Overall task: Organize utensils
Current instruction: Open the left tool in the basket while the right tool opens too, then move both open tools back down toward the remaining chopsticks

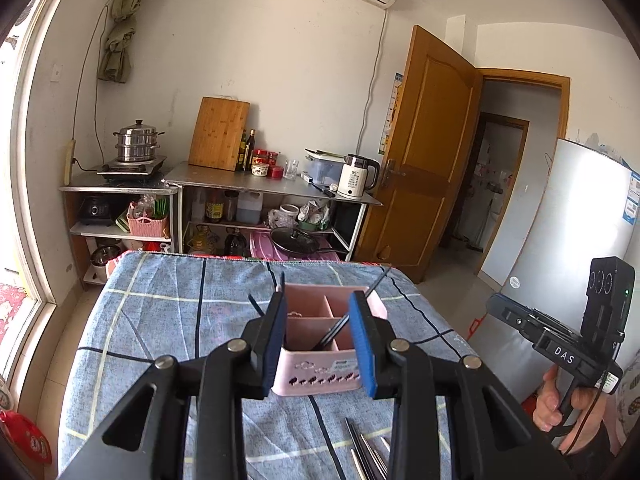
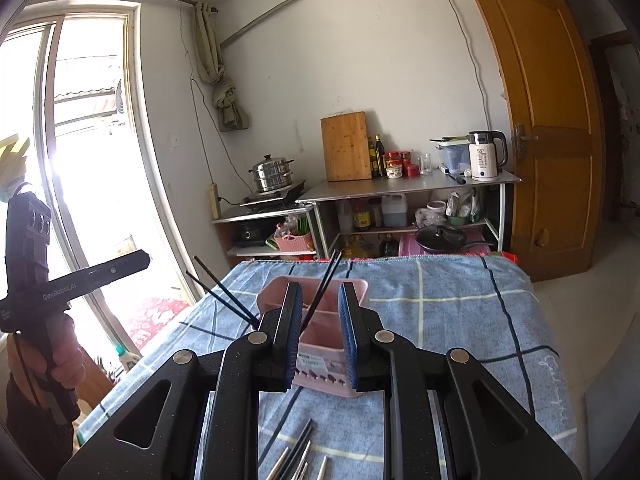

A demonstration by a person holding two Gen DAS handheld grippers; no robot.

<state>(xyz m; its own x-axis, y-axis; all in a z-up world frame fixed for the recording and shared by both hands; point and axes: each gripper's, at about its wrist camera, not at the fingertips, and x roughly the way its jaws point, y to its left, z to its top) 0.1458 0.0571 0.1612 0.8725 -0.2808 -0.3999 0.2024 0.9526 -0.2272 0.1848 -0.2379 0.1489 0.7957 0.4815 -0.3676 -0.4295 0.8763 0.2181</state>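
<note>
Pink utensil holder (image 1: 320, 354): stands on the checked blue tablecloth (image 1: 168, 320), black chopsticks (image 1: 334, 330) leaning in its compartments; loose chopsticks (image 1: 370, 458) lie on the cloth nearer us.

Left gripper (image 1: 320, 340): our jaws parted, nothing pressed between them; holder seen through the gap. Right gripper (image 2: 318, 334): jaws narrowly parted, empty; its pads hide much of the holder.

Left view alone shows the fridge (image 1: 568, 216) and right hand (image 1: 560, 404); right view alone shows the window (image 2: 84, 140) and left hand (image 2: 60, 356).

Behind: metal shelf (image 1: 272, 184), kettle (image 1: 356, 176), cutting board (image 1: 218, 134).

Both hand-held grippers (image 1: 320, 344) (image 2: 320, 332) part-open, empty.
</note>
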